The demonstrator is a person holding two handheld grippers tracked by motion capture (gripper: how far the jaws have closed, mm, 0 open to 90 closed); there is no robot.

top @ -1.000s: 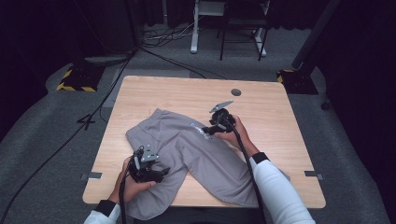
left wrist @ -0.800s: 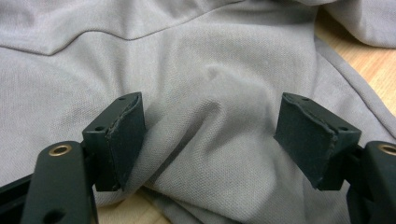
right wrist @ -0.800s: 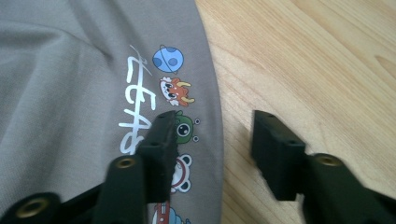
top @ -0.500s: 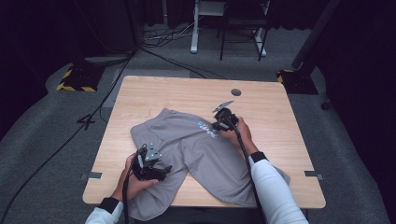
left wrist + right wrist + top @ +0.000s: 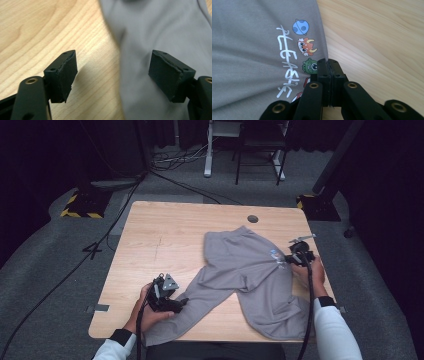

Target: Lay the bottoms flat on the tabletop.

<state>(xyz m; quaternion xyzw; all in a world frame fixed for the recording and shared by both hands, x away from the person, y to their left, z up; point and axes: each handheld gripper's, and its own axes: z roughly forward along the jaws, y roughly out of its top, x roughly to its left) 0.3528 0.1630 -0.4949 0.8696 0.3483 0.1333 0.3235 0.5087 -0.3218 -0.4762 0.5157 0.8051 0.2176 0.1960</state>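
Grey trousers (image 5: 250, 270) on table (image 5: 165, 235), edge in right tool (image 5: 328, 62).

Only lettering: white stylised script (image 5: 286, 62) printed on the grey trousers (image 5: 249, 50) beside cartoon figures (image 5: 306, 47), near the fabric edge by the desk's right side — can't decipher the characters.

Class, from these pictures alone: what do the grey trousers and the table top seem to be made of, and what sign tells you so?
Grey trousers: probably a soft knit fabric, matt; fine ribbed weave and soft folds show beside the printed cartoon figures.
Table top: pale wood or wood-look laminate, smooth; streaked grain lines run across it, but which of the two is unclear.
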